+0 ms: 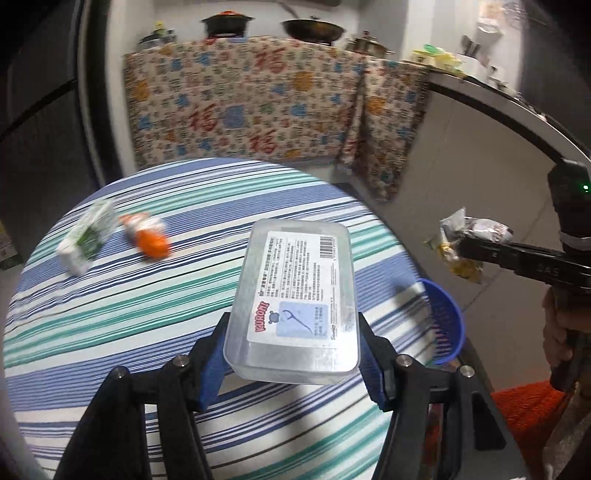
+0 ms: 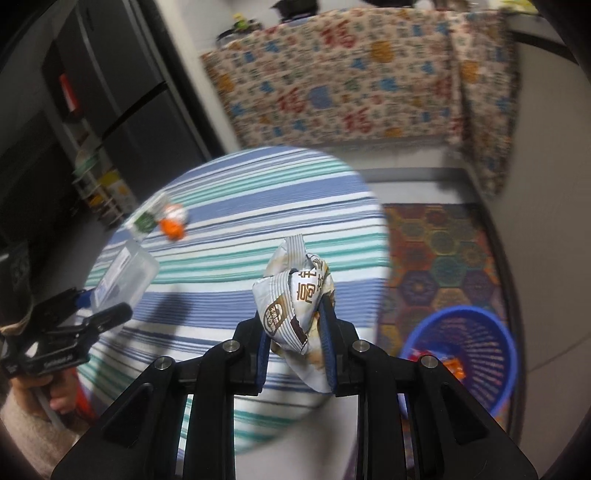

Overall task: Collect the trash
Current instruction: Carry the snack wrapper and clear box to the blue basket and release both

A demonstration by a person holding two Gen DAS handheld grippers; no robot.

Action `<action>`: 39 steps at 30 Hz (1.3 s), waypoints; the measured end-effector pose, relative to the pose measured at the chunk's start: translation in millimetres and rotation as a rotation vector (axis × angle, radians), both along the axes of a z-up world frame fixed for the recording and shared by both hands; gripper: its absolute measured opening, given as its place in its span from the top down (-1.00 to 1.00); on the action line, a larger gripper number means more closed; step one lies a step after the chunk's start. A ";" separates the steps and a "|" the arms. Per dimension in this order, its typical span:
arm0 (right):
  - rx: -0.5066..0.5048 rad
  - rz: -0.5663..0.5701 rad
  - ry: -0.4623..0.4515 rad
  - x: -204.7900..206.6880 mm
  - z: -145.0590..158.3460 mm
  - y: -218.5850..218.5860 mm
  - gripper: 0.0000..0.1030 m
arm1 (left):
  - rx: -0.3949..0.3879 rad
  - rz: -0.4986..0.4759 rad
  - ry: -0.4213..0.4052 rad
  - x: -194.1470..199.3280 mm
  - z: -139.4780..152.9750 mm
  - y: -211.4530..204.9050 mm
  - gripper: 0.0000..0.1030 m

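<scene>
Left gripper (image 1: 293, 347): fingers pinch the near end of a clear plastic floss-pick box (image 1: 295, 299), one blue pad on each long side; the box is lifted above the table, label up.
Floss-pick box contents: cannot tell; the label and the cloudy plastic hide the inside.
Right gripper (image 2: 295, 339): fingers pressed onto a crumpled snack wrapper (image 2: 295, 306), white with brown print, which bulges up between the pads and is held off the table near its right edge.
Round table (image 1: 147, 332): covered with a blue, teal and white striped cloth, beneath both grippers.
Blue waste basket (image 2: 476, 358): slatted plastic, on the floor just right of the table, on a patterned mat (image 2: 439, 258); orange and red packaging lies in its bottom.
Far side of table: a white-and-green carton (image 1: 88, 242) lies on its side, and an orange-and-white wrapper (image 1: 147, 236) sits just beside it; both blurred.
Background: counter draped with a patterned cloth (image 1: 258, 99), pots (image 1: 227, 24) on top.
</scene>
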State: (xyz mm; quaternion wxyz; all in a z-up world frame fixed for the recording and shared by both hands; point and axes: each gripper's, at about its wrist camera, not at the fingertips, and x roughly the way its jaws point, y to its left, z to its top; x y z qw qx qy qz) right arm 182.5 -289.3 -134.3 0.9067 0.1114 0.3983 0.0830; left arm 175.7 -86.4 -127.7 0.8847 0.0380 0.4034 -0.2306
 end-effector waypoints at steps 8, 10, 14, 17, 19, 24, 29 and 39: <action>-0.051 -0.183 0.034 -31.1 0.7 -92.6 0.54 | -0.010 -0.201 0.013 -2.8 2.5 -118.8 -0.21; -0.065 -0.228 0.049 -34.4 -3.2 -115.8 0.54 | -0.014 -0.241 0.015 -0.4 -1.3 -146.9 -0.21; -0.073 -0.292 0.082 -35.5 -16.3 -156.7 0.54 | -0.020 -0.311 0.046 5.4 -17.8 -203.3 -0.21; -0.071 -0.325 0.104 -33.3 -28.9 -183.1 0.54 | -0.008 -0.332 0.056 13.6 -33.8 -236.4 -0.22; -0.059 -0.345 0.116 -32.2 -36.9 -195.7 0.54 | -0.007 -0.338 0.070 20.6 -46.8 -256.7 -0.22; -0.021 -0.401 0.152 -33.0 -63.5 -228.3 0.54 | 0.005 -0.333 0.121 36.3 -80.7 -286.7 -0.22; 0.027 -0.422 0.174 -33.0 -79.0 -251.5 0.54 | 0.022 -0.336 0.162 48.3 -108.6 -303.2 -0.22; 0.082 -0.416 0.192 -22.3 -92.2 -261.4 0.51 | 0.040 -0.355 0.184 63.6 -136.4 -324.1 -0.23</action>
